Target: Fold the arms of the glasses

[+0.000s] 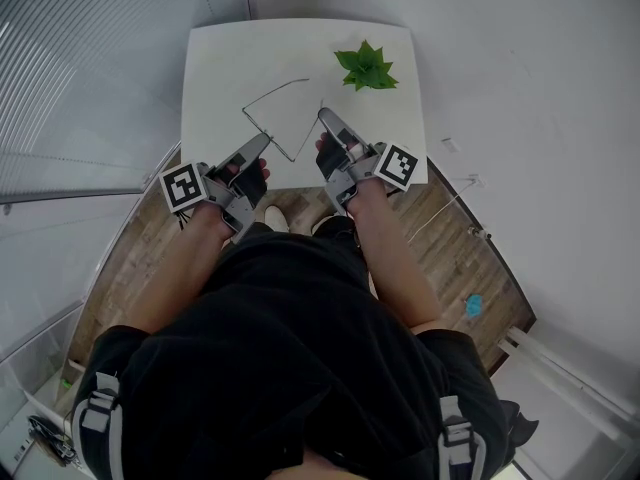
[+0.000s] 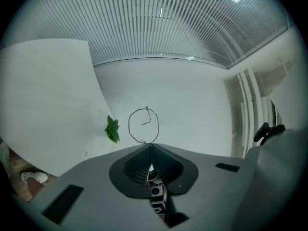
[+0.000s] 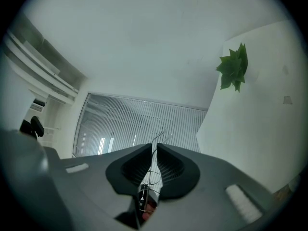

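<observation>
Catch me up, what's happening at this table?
A person holds thin wire glasses over a white table with two handheld grippers. The left gripper is shut on the frame beside a lens rim. The right gripper is shut on a thin arm. The arms don't look folded yet. A green plant sprig lies untouched.

Thin bare metal wire, faintly shiny, for the glasses (image 1: 275, 95). Matt grey plastic with ribbed pads on the left gripper (image 1: 262, 140) and right gripper (image 1: 324, 116). Smooth matt white counter (image 1: 220, 58); wood-plank floor (image 1: 440, 238).
</observation>
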Available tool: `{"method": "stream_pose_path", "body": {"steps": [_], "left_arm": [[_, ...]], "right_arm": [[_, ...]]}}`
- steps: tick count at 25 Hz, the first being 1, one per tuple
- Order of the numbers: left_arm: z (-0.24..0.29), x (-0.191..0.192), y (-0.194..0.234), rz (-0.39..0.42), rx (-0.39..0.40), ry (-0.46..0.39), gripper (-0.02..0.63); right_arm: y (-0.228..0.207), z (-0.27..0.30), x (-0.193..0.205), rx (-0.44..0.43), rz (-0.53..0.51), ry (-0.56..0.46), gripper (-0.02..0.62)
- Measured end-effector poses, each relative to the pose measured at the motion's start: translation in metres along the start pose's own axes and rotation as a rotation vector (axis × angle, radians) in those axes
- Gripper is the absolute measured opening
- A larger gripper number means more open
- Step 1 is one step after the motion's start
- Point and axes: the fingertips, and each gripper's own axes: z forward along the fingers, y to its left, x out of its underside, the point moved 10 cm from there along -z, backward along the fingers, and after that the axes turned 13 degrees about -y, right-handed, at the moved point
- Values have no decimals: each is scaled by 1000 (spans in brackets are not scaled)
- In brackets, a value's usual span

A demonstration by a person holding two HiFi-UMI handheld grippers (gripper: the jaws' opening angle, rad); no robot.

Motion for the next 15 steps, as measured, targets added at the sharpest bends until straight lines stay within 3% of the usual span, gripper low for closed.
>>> {"method": "stream_pose_path", "body": {"steps": [15], "left_arm": [[4, 2, -1, 4, -2, 51, 12]], "right_arm": [[4, 12, 7, -23, 29, 41, 25]]}}
